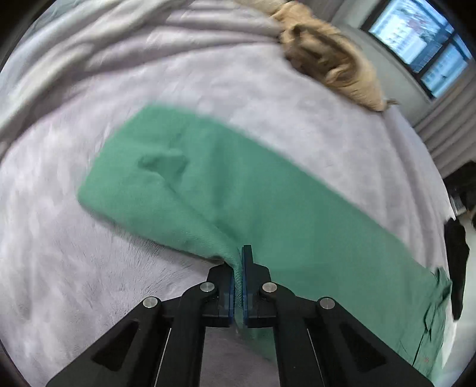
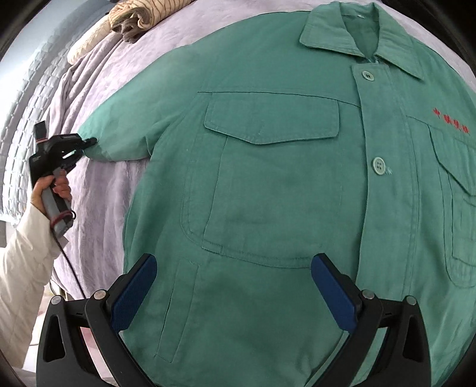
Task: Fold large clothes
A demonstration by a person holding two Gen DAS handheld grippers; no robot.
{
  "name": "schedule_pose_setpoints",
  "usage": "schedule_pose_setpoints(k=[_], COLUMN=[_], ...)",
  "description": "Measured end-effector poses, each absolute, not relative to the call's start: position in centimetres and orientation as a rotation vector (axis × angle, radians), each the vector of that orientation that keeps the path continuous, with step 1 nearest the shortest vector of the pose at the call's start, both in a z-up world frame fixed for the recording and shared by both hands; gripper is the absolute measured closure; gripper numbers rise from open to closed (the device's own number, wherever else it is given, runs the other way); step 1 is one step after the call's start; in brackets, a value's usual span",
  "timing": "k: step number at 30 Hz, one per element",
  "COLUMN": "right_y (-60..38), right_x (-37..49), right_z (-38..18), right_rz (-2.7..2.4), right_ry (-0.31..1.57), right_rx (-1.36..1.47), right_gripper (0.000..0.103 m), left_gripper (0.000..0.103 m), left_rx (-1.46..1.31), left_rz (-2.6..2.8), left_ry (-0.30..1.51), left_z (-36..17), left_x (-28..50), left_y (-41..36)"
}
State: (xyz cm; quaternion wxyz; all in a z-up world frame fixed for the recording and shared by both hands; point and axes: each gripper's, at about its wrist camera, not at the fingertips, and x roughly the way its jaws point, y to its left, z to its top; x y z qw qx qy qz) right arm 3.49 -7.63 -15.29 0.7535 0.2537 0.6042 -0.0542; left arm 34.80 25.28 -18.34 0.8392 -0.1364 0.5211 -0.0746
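A large green work jacket (image 2: 267, 178) lies face up on a lilac bedspread (image 2: 101, 190), with its collar at the top, buttons and flap pockets showing. Its sleeve (image 1: 208, 178) stretches across the left wrist view. My left gripper (image 1: 239, 268) is shut on the sleeve's edge near the cuff; it also shows in the right wrist view (image 2: 92, 140), held in a hand. My right gripper (image 2: 233, 285) is open and empty, hovering over the jacket's lower front near the big pocket.
A rolled beige blanket (image 1: 333, 62) lies at the bed's far side; it also shows in the right wrist view (image 2: 139, 15). A window (image 1: 422, 38) is beyond it. A dark object (image 1: 456, 262) sits at the bed's right edge.
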Motion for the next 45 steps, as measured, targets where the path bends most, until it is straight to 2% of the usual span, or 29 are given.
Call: schedule_pose_setpoints(k=[6,9,12,14,17,22,23,24,25,26,27,33,37,41,45], right_y=[-10.1,-12.2,-15.2,-17.3,-20.5,-24.8,-25.4,-25.9,-26.3,-26.7,-26.8,-26.7,-23.4,-18.1,-14.3], right_x=[0.9,-0.6,-2.6,-4.3,-6.8,-10.9,-11.7,-12.2,-12.8,-13.2,-13.4,-9.8,-2.7,5.0,9.9], right_z=[-13.8,-12.7,-11.3,-10.6,-10.6,-12.3,-12.8,-13.1,-13.4,-13.5,-13.4,-11.1,-9.4,-11.1,-15.1], right_rz=[-0.148,-0.174,-0.225,-0.272,-0.344,-0.448,-0.466,-0.477,-0.49,-0.503,-0.51,-0.47,-0.36,-0.248,-0.242], right_ry=[1.25,1.202,1.136,1.092,1.068,1.091,1.098,1.104,1.11,1.115,1.118,1.111,1.106,1.138,1.158], right_rx=[0.575,0.594,0.626,0.649,0.693,0.756,0.767,0.775,0.777,0.774,0.767,0.619,0.396,0.104,-0.163], right_gripper=[0.0,0.0,0.0,0.0,0.0,0.0,0.0,0.0,0.0,0.0,0.0,0.0,0.0,0.0,0.0], left_gripper=[0.099,0.099,0.099,0.099,0.099,0.098,0.09,0.069,0.055,0.023,0.007,0.006,0.006,0.006,0.006], left_rx=[-0.178,-0.113,-0.053,-0.006,0.104,0.392,0.435,0.467,0.482,0.489,0.498,0.487,0.539,0.663,0.599], left_rz=[-0.416,-0.616,-0.789,-0.893,-0.965,-0.924,-0.905,-0.884,-0.864,-0.847,-0.831,-0.738,-0.524,-0.381,-0.325], left_ry=[0.924,0.837,0.825,0.847,0.911,1.019,1.047,1.062,1.046,1.025,1.001,0.887,0.848,0.895,0.886], left_z=[-9.7,-4.9,-2.7,-3.1,-6.2,-14.9,-16.2,-17.3,-17.5,-17.5,-16.9,-13.0,-13.6,-17.3,-18.3], left_x=[31.3,27.9,23.9,20.9,16.8,11.3,10.7,10.2,9.9,9.8,9.6,10.3,12.1,14.3,16.6], left_y=[17.5,10.1,2.3,-3.2,-10.3,-17.6,-18.3,-18.5,-18.3,-17.9,-17.5,-11.0,-4.0,-0.4,-0.2])
